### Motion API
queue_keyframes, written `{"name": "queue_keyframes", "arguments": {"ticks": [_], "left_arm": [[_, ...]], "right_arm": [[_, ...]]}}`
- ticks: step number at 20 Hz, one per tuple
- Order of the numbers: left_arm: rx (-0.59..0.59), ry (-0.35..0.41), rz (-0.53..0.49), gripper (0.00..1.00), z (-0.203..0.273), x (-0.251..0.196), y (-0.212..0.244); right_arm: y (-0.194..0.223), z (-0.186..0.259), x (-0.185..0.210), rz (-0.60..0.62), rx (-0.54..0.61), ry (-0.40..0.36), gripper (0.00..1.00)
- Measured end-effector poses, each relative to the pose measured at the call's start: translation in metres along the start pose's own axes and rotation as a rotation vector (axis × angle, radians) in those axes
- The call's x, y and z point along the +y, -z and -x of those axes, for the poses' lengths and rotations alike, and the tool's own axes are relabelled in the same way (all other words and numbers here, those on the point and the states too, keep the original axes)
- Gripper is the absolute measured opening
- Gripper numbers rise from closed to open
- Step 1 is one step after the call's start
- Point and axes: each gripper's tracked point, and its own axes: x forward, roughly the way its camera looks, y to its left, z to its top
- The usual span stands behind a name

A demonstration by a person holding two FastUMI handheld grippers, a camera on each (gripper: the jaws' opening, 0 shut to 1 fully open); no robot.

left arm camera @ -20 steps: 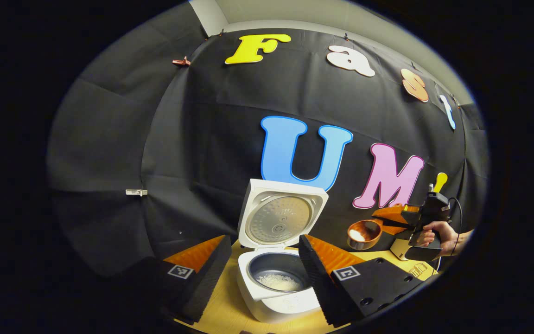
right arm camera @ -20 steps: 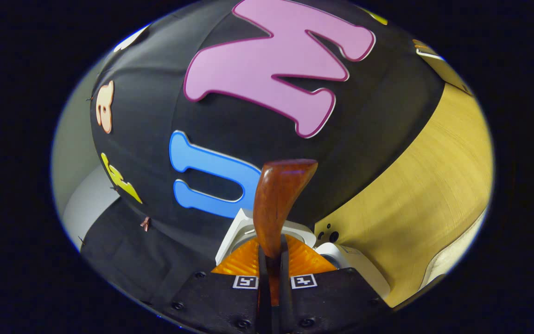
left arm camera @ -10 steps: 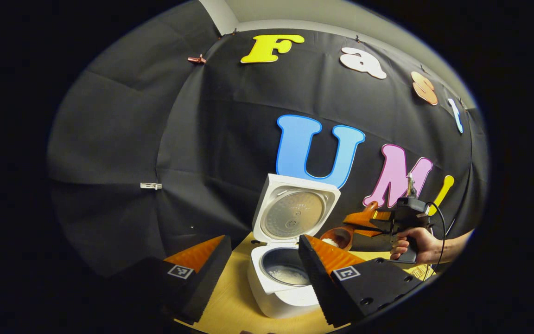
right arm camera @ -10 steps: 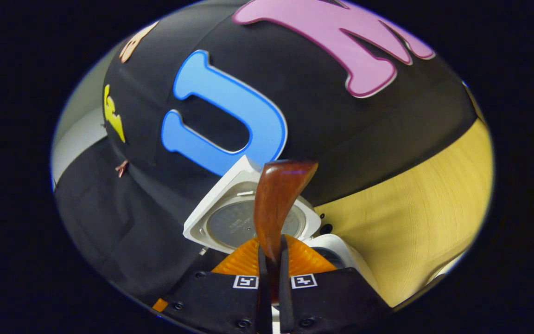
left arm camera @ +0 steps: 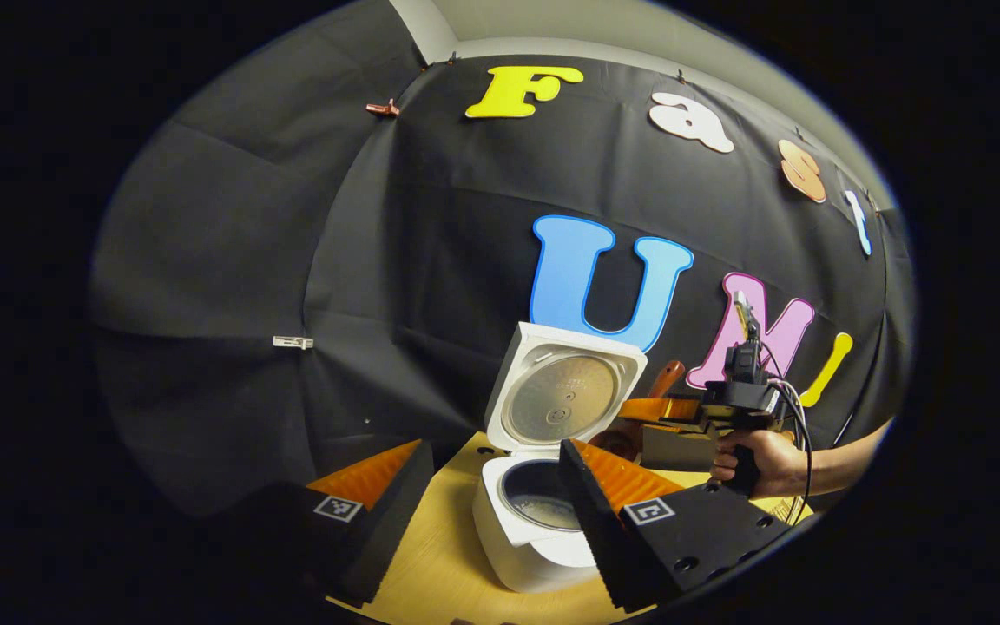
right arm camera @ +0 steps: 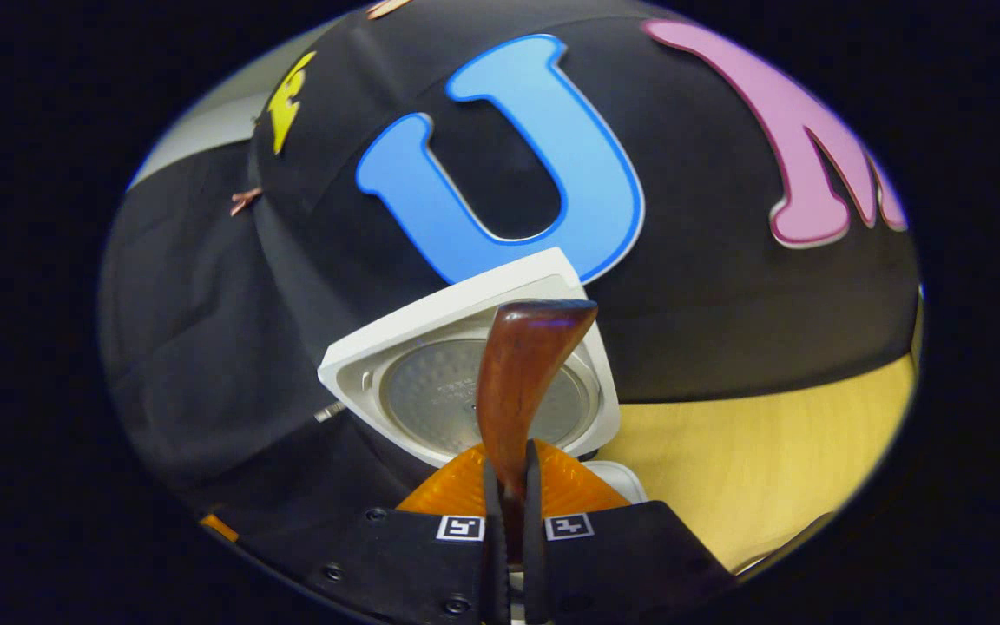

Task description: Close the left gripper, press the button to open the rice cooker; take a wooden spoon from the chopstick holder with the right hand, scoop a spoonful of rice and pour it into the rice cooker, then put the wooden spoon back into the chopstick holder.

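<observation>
Fingers (right arm camera: 504, 486) clamp wooden spoon (right arm camera: 522, 373) before open rice cooker (right arm camera: 465, 365)

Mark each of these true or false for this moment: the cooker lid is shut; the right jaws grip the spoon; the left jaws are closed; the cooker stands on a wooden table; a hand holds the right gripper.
1. The cooker lid is shut. False: it stands raised, its inner plate facing the pot.
2. The right gripper jaws grip the spoon. True: both press on its handle.
3. The left gripper jaws are closed. False: they stand wide apart, with the cooker seen between them.
4. The cooker stands on a wooden table. True.
5. A hand holds the right gripper. True, in the left gripper view.
</observation>
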Motion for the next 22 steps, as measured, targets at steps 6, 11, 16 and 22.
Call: {"name": "queue_keyframes", "arguments": {"ticks": [6, 11, 16, 22], "left_arm": [[0.004, 0.001, 0.013, 0.93, 0.000, 0.002, 0.003], [-0.001, 0.000, 0.011, 0.93, 0.000, 0.004, 0.001], [-0.001, -0.001, 0.019, 0.93, -0.003, 0.004, -0.002], [-0.006, -0.006, 0.031, 0.93, -0.001, 0.003, 0.000]], "right_arm": [[0.002, -0.001, 0.017, 0.285, 0.004, -0.011, 0.10], [-0.005, 0.001, 0.025, 0.456, -0.013, -0.016, 0.10], [-0.002, 0.004, 0.039, 0.634, -0.023, -0.040, 0.11], [0.015, 0.009, 0.060, 0.926, -0.037, -0.084, 0.11]]}}
